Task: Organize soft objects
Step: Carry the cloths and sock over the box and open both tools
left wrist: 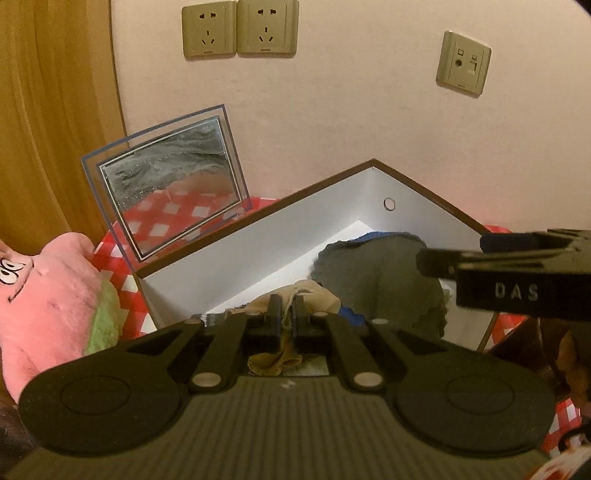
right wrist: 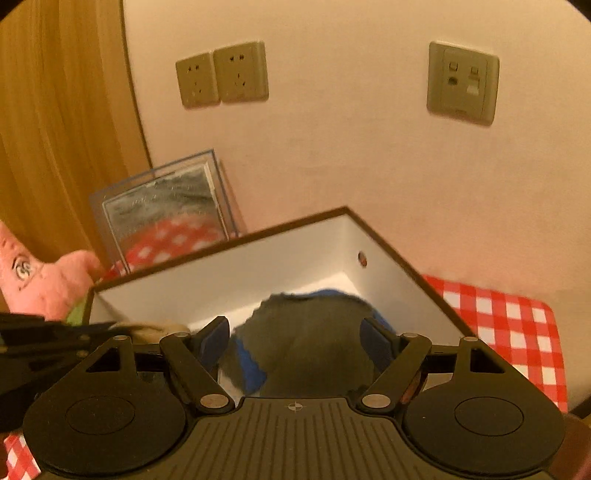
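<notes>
A white box with a brown rim (left wrist: 236, 236) (right wrist: 229, 266) stands on the red checked cloth. A grey cloth with blue edge (left wrist: 376, 273) (right wrist: 314, 339) lies inside it. My left gripper (left wrist: 286, 310) is shut on a tan cloth (left wrist: 295, 291) and holds it over the box's near side. My right gripper (right wrist: 297, 338) is open above the grey cloth, touching nothing; it shows in the left wrist view (left wrist: 517, 273) at the right. A pink plush toy (left wrist: 48, 310) (right wrist: 44, 280) lies left of the box.
A clear picture frame (left wrist: 166, 181) (right wrist: 162, 210) leans on the wall behind the box. Wall sockets (left wrist: 240, 29) (right wrist: 221, 77) are above. A wooden panel (left wrist: 44, 110) stands at the left. Checked cloth (right wrist: 509, 332) runs to the box's right.
</notes>
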Demonstrator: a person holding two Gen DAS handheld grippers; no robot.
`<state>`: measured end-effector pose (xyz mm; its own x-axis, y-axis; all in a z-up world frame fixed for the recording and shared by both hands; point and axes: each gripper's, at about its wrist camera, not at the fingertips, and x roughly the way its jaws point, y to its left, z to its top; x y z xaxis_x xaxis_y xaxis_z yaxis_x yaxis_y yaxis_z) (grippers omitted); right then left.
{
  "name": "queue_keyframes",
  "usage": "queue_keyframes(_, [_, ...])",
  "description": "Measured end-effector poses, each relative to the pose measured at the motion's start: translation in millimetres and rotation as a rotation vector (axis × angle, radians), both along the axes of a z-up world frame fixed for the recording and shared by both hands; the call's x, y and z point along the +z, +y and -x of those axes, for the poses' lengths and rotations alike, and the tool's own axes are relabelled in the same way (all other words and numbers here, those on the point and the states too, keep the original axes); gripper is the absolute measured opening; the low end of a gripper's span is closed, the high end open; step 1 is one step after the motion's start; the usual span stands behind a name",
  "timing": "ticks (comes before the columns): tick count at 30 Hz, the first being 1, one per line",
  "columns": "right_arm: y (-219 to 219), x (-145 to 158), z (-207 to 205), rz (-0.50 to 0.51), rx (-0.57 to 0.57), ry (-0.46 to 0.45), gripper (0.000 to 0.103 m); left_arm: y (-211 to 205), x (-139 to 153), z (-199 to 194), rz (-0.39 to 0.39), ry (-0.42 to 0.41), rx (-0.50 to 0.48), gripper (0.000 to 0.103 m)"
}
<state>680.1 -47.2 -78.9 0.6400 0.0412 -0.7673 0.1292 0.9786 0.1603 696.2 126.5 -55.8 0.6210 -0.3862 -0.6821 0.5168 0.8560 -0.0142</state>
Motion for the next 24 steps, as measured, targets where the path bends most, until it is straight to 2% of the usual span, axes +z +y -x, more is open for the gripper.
queue_keyframes(4, [0,-2,3,-0.004,0.007,0.022,0.077,-2,-1,0,0.001,0.003,-0.020,0.007])
queue_keyframes(8, [3,-1,8,-0.007,0.032,0.043,0.077,-1,1,0,0.010,-0.005,-0.013,0.025])
queue_keyframes(10, [6,-1,10,-0.008,0.054,0.051,0.077,1,3,2,0.013,-0.007,-0.017,0.028])
queue_keyframes(24, [19,1,29,-0.021,0.099,0.064,0.077,17,9,17,-0.008,0.017,0.004,0.029])
